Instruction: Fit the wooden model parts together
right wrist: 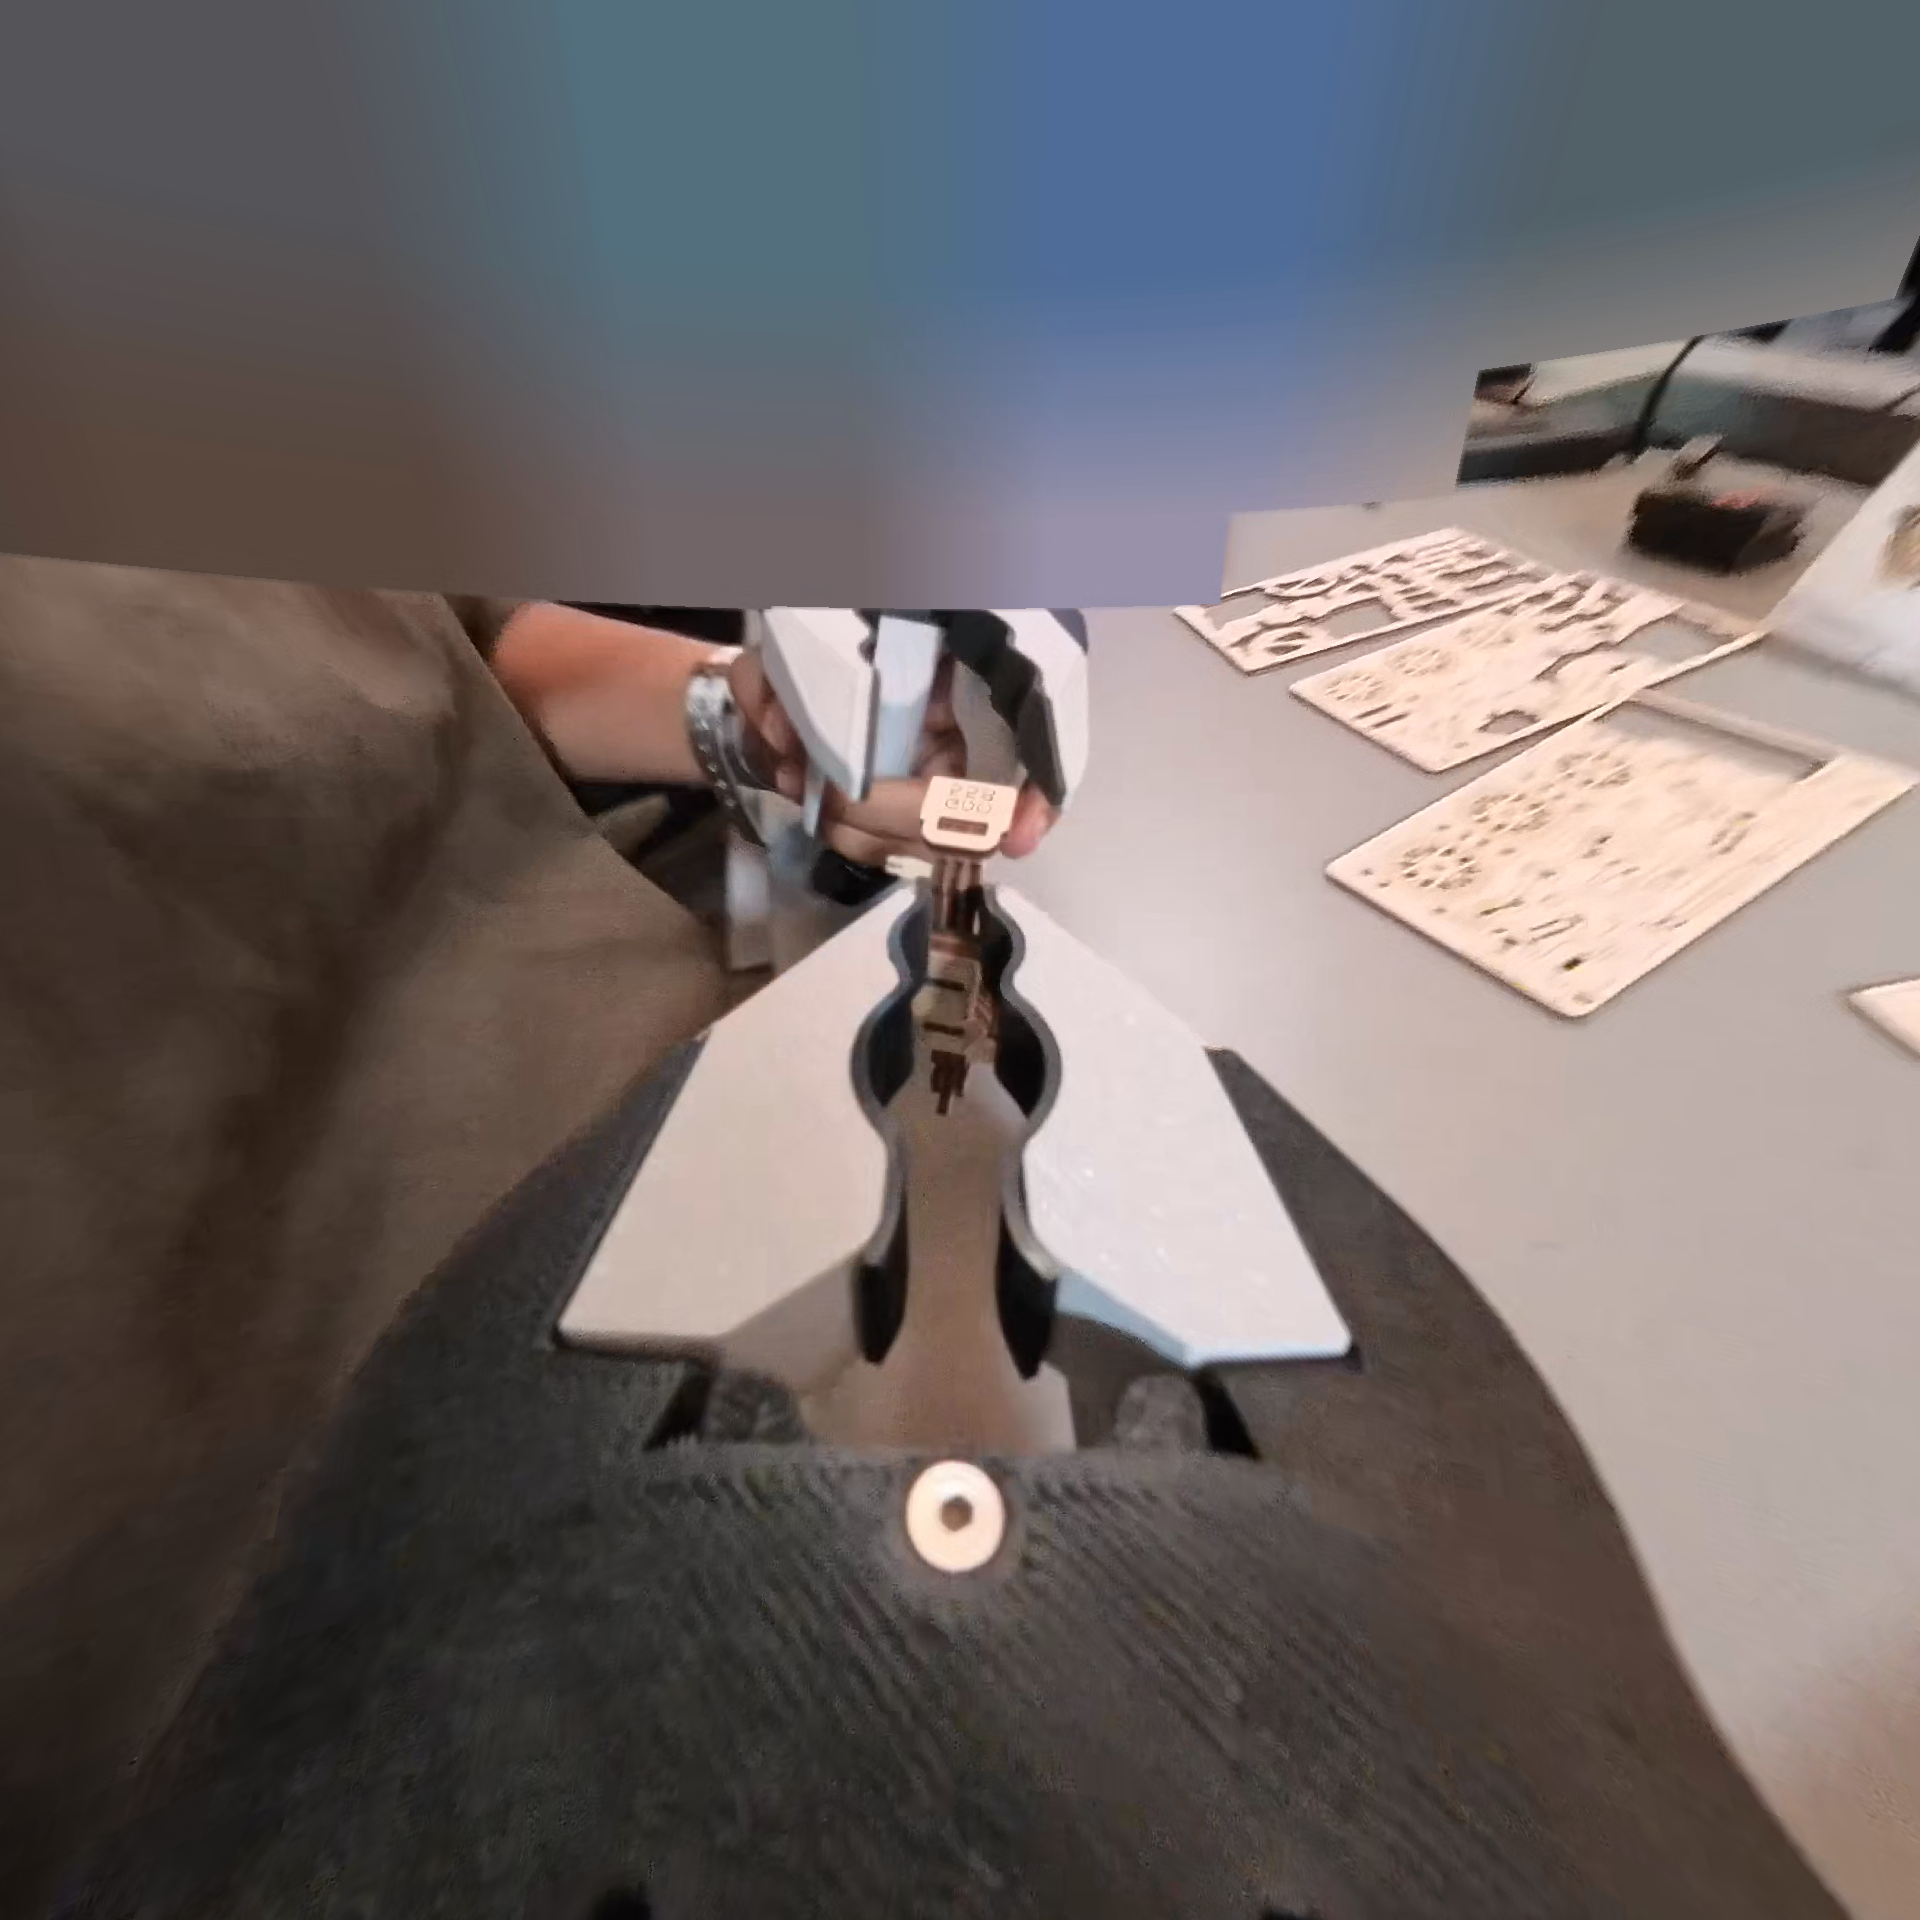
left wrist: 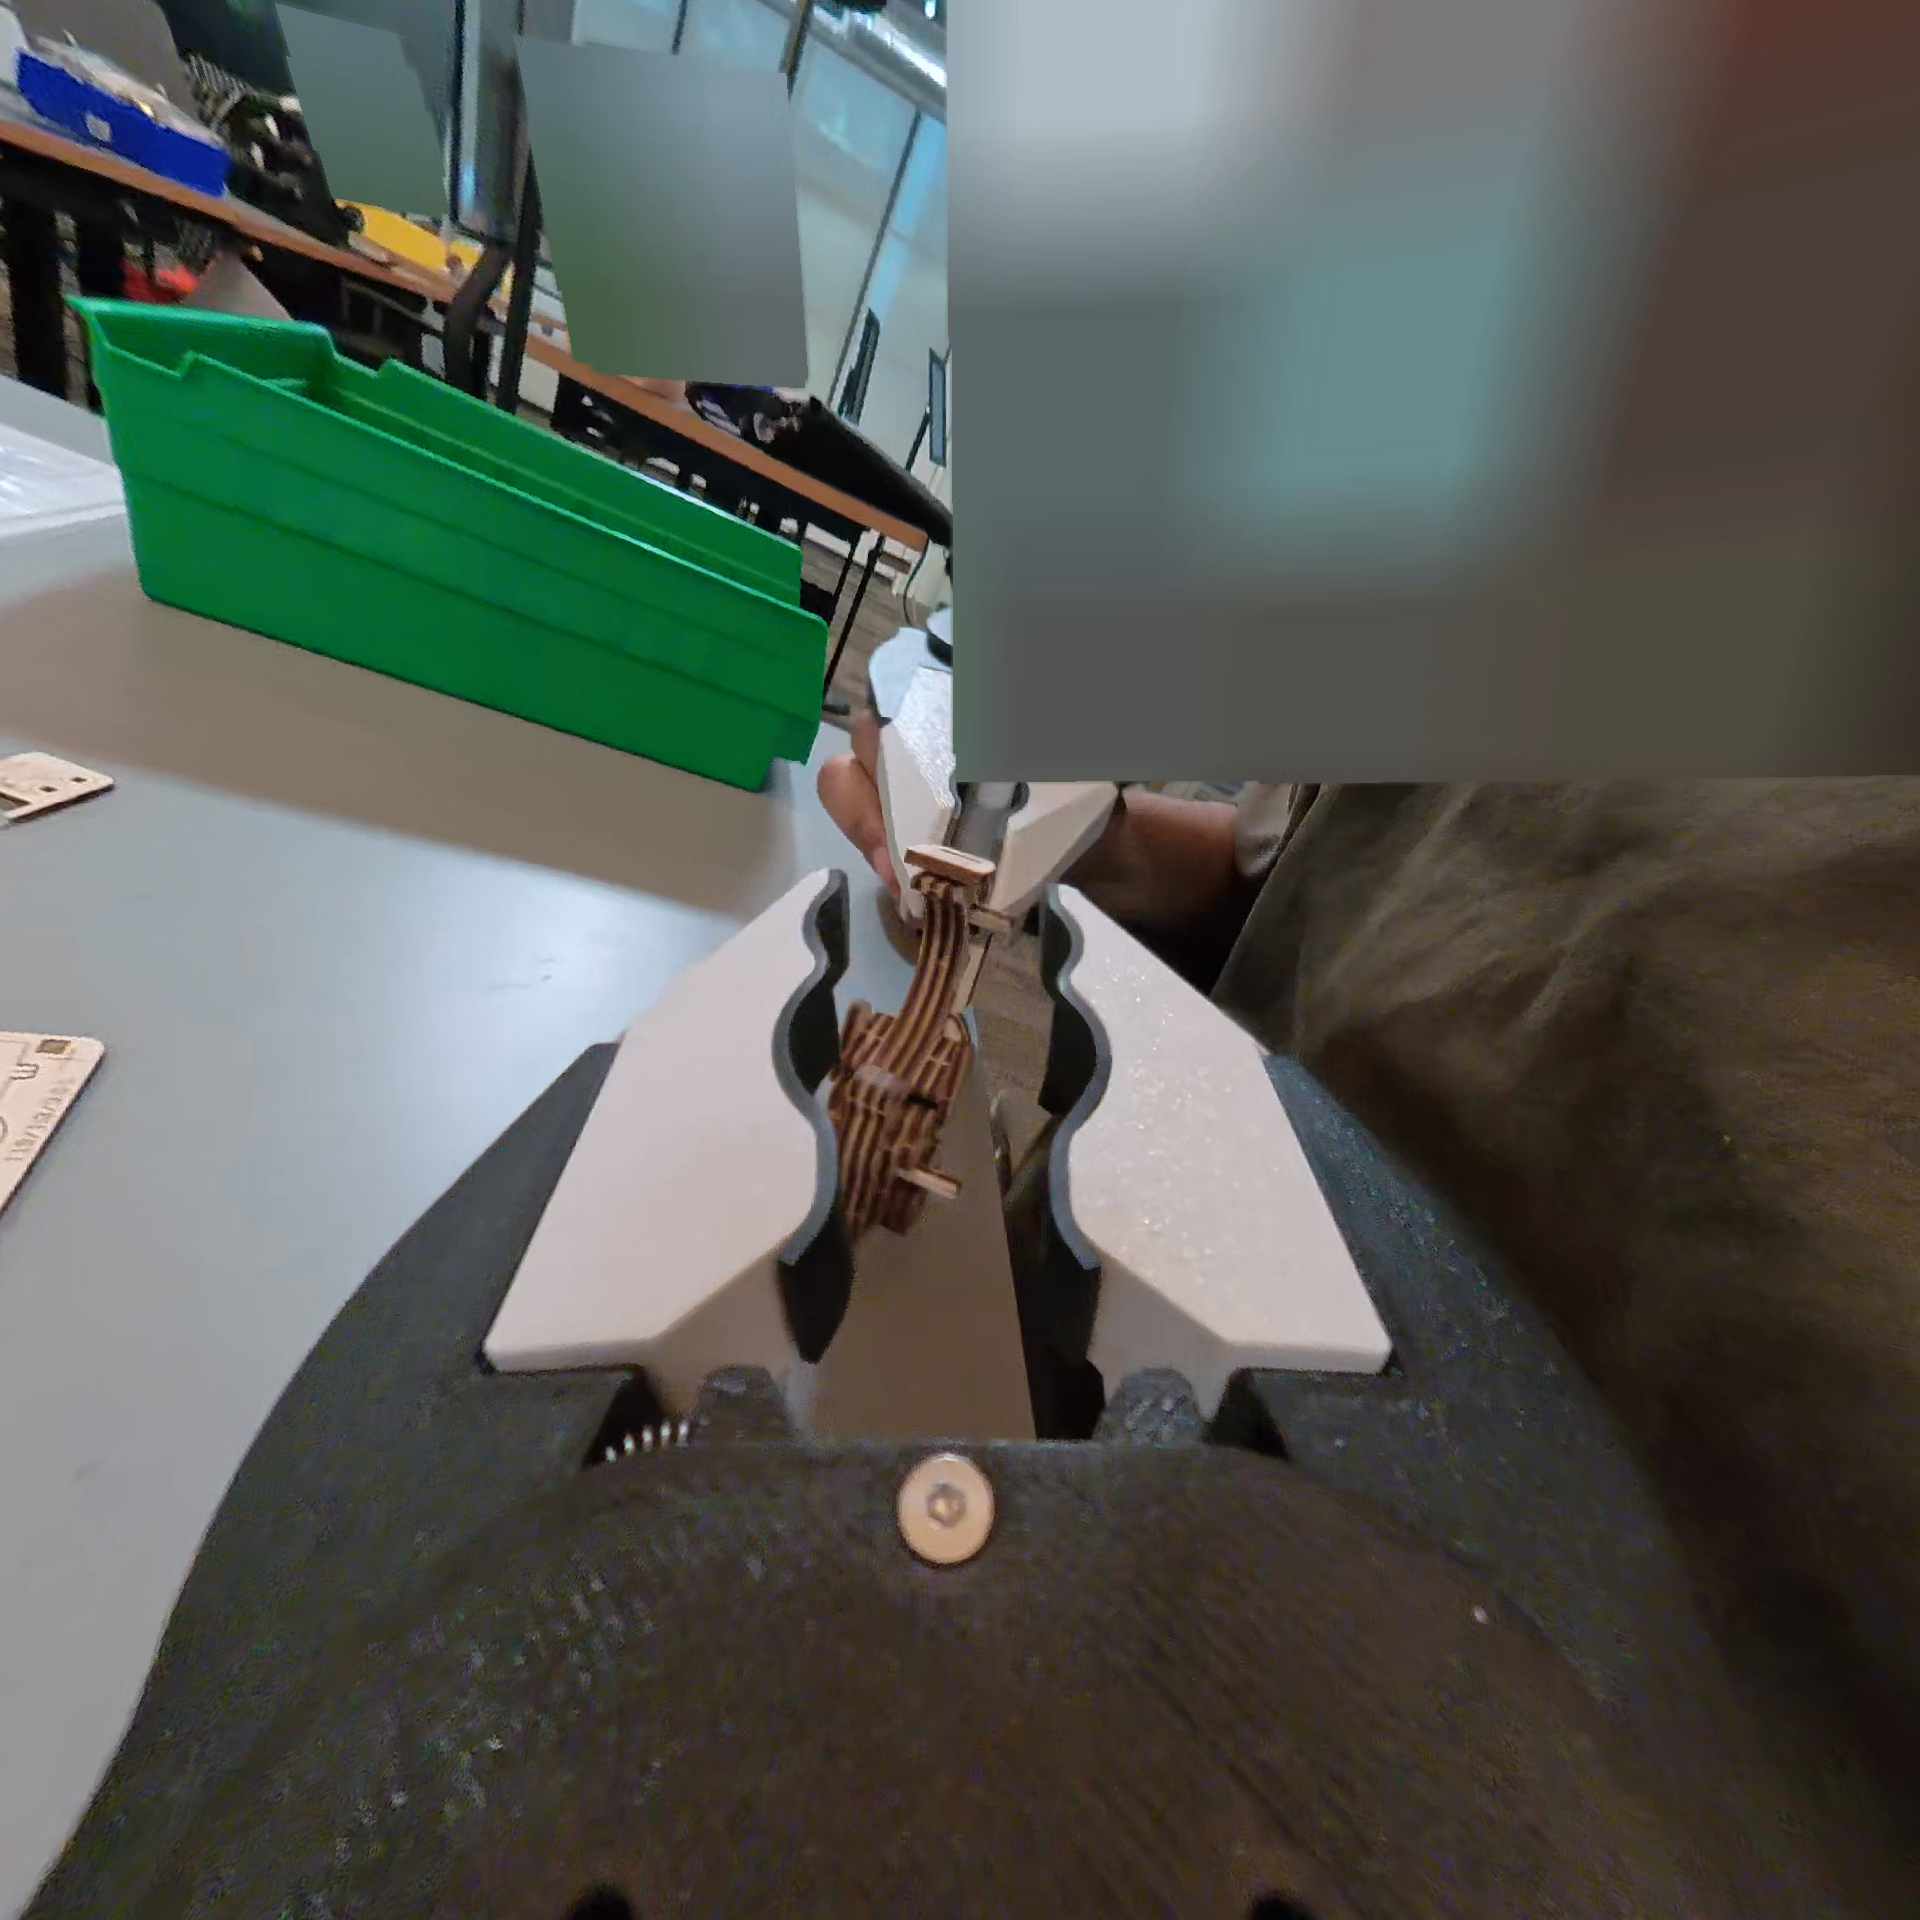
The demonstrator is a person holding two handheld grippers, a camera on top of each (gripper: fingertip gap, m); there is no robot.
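Left wrist view, far left: two pale wooden cut-out cards (left wrist: 42, 1117) lie flat on the grey tabletop (left wrist: 343, 914), partly cropped by the edge. Behind them I see a green plastic bin (left wrist: 457, 561) standing on the tabletop, well apart from my tongs. Centre: my left tongs (left wrist: 940, 909) are wide, fingers clearly apart, gripping nothing. The wooden model (left wrist: 904, 1091), a layered brown curved assembly with small pegs sticking out, sits in the gap between the left fingers; it looks close to the left finger's inner pad, but I cannot tell if it touches. Its top end with a flat cap meets the tip of the right tongs (left wrist: 982, 883), which come in from the far side, with a hand (left wrist: 857, 805) behind them. Right: an olive-brown shirt (left wrist: 1558, 1143) fills the side. Right wrist view, left: same shirt, then a wrist with a metal watch (right wrist: 717, 727). Centre: my right tongs (right wrist: 951, 904) are narrow, closed on the wooden model (right wrist: 956, 997), which runs between the fingers and pokes past the tips with a small pale engraved tab (right wrist: 968, 810) on top. The left tongs (right wrist: 925, 707) show just beyond, held by a hand. Right: several pale laser-cut wooden sheets (right wrist: 1600, 862) lie flat on the tabletop, well apart from the model, with a dark blurred object (right wrist: 1714, 525) farther back.
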